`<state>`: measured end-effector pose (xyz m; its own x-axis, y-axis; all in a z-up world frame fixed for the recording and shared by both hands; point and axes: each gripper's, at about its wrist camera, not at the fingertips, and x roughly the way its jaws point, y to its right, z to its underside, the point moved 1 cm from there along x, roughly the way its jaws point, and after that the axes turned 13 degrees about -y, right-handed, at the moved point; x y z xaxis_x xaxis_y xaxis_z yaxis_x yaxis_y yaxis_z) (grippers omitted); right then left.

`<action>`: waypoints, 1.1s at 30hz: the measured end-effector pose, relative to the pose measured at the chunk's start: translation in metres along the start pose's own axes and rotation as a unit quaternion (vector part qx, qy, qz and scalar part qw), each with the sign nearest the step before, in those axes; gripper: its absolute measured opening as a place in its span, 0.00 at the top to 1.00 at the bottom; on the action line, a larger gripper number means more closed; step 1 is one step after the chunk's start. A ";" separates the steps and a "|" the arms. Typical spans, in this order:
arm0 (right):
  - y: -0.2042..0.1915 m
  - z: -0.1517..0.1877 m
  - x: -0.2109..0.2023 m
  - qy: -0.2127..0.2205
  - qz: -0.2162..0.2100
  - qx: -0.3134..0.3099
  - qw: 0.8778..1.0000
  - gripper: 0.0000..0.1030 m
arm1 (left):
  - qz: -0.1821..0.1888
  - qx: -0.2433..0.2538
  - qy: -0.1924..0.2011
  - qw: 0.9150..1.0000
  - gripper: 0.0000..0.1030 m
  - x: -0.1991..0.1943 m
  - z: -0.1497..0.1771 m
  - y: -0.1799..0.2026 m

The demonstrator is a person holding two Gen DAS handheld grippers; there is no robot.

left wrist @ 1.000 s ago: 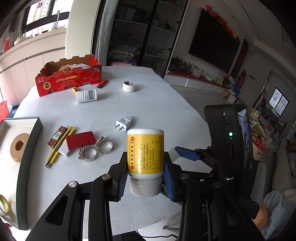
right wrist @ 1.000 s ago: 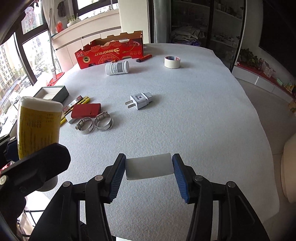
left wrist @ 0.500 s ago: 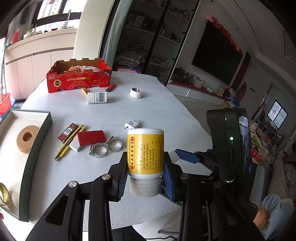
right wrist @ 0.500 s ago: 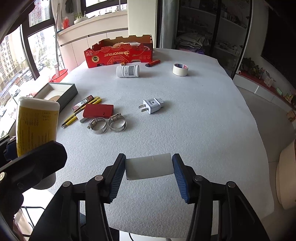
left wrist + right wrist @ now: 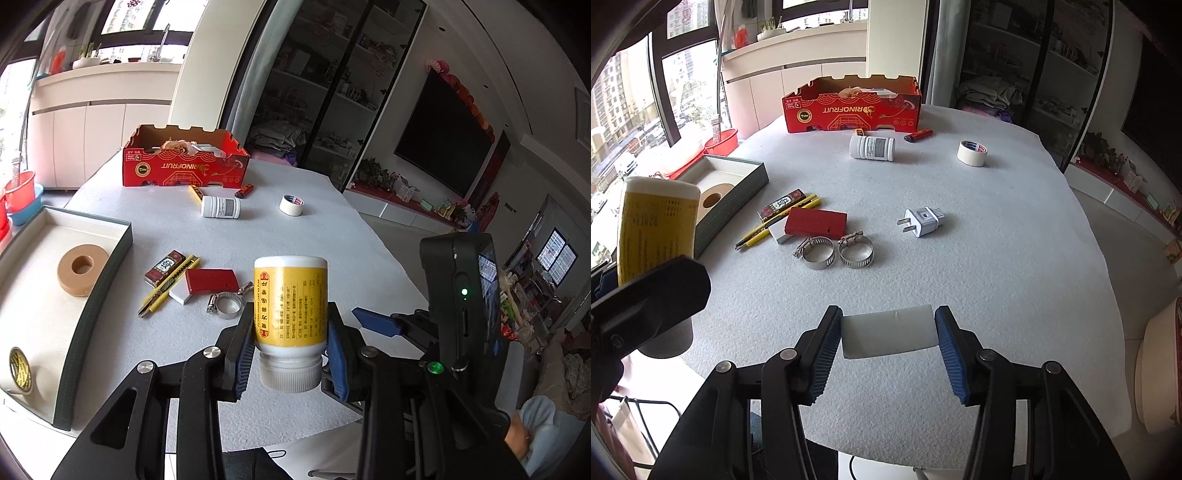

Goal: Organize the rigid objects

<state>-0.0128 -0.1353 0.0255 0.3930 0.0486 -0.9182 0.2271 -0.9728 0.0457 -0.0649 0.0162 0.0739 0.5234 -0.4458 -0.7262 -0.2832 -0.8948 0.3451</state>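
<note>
Big black flat TV (image 5: 447, 140) on wall, dark glass shelf cabinet (image 5: 325, 92) w/ folded clothes, red plastic bucket (image 5: 20, 184) by window, green plants (image 5: 376, 173) under TV.

1. The left wrist view looks forward along the left hand-held gripper (image 5: 290, 356) from the near edge of the tabletop (image 5: 317, 229), facing the red box (image 5: 184, 166) at the far side, with the tray (image 5: 99, 273) left of that line.
2. The right wrist view sits further right along the same edge, looking over the right hand-held gripper (image 5: 889, 334) toward the red box (image 5: 851, 109); the plug (image 5: 921, 220) lies nearer than the box.
3. Both views share the red box, tray (image 5: 738, 192), clamps (image 5: 814, 253) and tape (image 5: 973, 153).
4. Each view catches the other hand-held gripper at its edge, close up.
</note>
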 end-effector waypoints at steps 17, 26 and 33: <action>-0.063 -0.061 -0.041 0.056 -0.067 -0.066 0.994 0.49 | -0.040 -0.068 0.102 0.992 0.63 -0.083 -0.043 -0.050; -0.115 -0.097 -0.061 0.085 -0.105 -0.125 0.983 0.49 | -0.112 -0.111 0.156 0.975 0.63 -0.129 -0.061 -0.099; -0.147 -0.115 -0.051 0.074 -0.129 -0.156 0.977 0.49 | -0.188 -0.160 0.146 0.958 0.63 -0.132 -0.045 -0.151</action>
<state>0.0359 0.0314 0.1110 0.4065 0.3376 -0.8490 0.5862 -0.8091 -0.0411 -0.0547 0.2086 0.1448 0.7560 -0.0364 -0.6535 0.2064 -0.9342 0.2908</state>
